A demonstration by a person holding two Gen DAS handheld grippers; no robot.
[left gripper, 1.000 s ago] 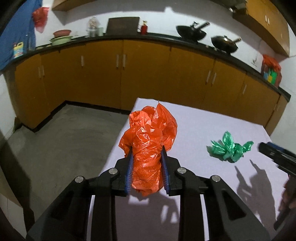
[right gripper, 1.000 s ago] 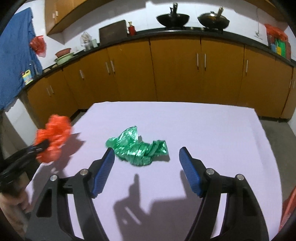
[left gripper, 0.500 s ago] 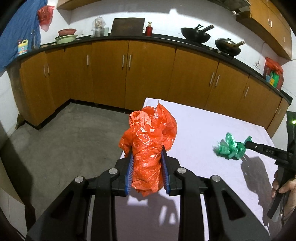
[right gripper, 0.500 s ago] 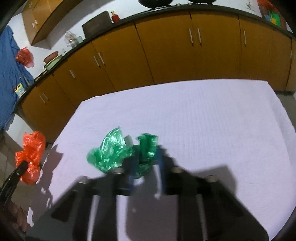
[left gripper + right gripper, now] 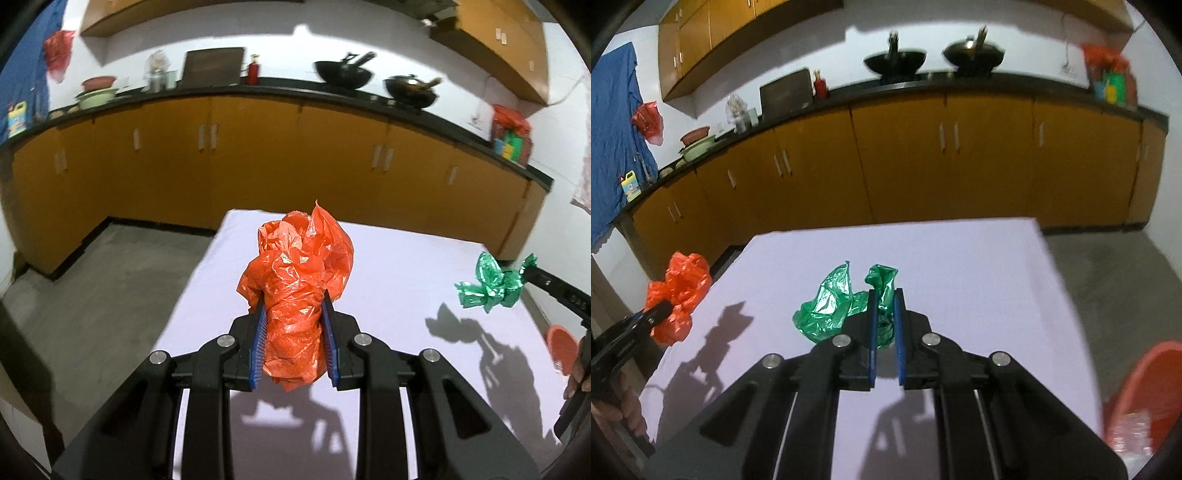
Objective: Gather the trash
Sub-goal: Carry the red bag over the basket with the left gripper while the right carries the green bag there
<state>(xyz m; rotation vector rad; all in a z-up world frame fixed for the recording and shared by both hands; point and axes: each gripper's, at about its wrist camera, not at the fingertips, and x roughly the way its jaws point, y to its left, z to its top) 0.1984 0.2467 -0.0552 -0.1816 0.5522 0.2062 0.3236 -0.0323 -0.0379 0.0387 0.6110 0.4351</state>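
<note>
The left claw (image 5: 294,332) pinches the orange bag (image 5: 297,291); the right claw (image 5: 884,321) is closed on the green bag (image 5: 831,310). Keep both squeezes firm and carry them to the red bin (image 5: 1141,398) at 4 o'clock.

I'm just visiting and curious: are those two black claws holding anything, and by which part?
Yes. The left gripper pinches the orange plastic bag near its lower end. The right gripper pinches the green plastic bag at its right-hand bunch.

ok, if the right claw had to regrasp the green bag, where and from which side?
Judging by shape, the twisted neck of the green bag, where the right claw pinches it now: it's the narrowest, densest part. Come from the near side, fingers straddling the twist. The puffed lobe on the left looks too loose to hold.
</note>
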